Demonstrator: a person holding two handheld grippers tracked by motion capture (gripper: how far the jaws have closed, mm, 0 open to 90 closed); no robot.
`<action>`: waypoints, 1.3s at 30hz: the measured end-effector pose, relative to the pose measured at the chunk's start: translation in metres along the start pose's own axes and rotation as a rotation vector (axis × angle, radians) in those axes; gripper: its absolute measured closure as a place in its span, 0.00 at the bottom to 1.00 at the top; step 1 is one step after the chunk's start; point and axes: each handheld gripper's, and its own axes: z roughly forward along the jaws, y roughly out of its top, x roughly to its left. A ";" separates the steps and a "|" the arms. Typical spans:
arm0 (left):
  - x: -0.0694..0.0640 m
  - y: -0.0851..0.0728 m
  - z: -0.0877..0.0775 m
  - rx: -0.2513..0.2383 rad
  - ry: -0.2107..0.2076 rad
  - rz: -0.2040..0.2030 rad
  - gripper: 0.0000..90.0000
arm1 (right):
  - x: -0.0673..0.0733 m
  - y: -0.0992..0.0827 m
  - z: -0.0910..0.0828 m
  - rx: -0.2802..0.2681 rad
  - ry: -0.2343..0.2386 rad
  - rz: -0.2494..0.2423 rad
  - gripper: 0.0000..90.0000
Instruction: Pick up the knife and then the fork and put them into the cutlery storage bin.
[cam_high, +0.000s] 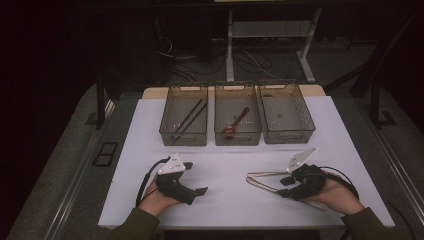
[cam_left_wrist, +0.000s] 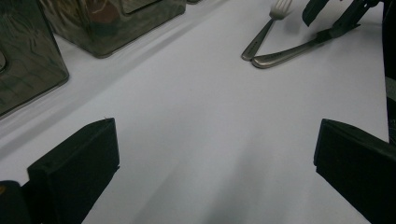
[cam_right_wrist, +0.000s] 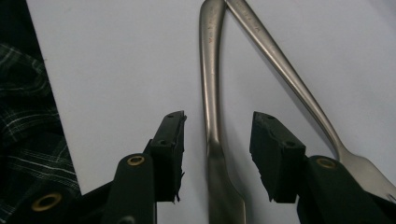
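Over the table (cam_high: 150, 150), the high view is showing three bins, chopsticks (cam_high: 190, 119) in the left, a spoon (cam_high: 235, 122) in the middle; the left gripper (cam_high: 192, 187) is resting with jaws wide and empty; the right gripper (cam_high: 282, 187) is hovering at a knife (cam_high: 260, 185) and fork (cam_high: 267, 174), handles touching. Along the left gripper view, knife (cam_left_wrist: 289, 52) and fork (cam_left_wrist: 264, 32) are lying well apart from its jaws. Between the right gripper's (cam_right_wrist: 217, 154) partly open jaws the knife (cam_right_wrist: 210, 93) is lying unpinched, fork (cam_right_wrist: 299, 88) beside it; stiff, slick steel, probably best pinched mid-handle.
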 end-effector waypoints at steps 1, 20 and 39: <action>0.000 0.000 0.000 0.000 -0.001 0.001 0.00 | 0.001 0.002 0.002 0.013 -0.001 -0.005 0.60; -0.001 0.000 0.001 0.003 -0.009 0.004 0.00 | 0.003 0.028 0.024 0.224 -0.042 -0.097 0.82; -0.002 0.000 0.002 0.006 -0.017 0.011 0.00 | 0.013 0.044 0.031 0.357 -0.089 -0.171 0.87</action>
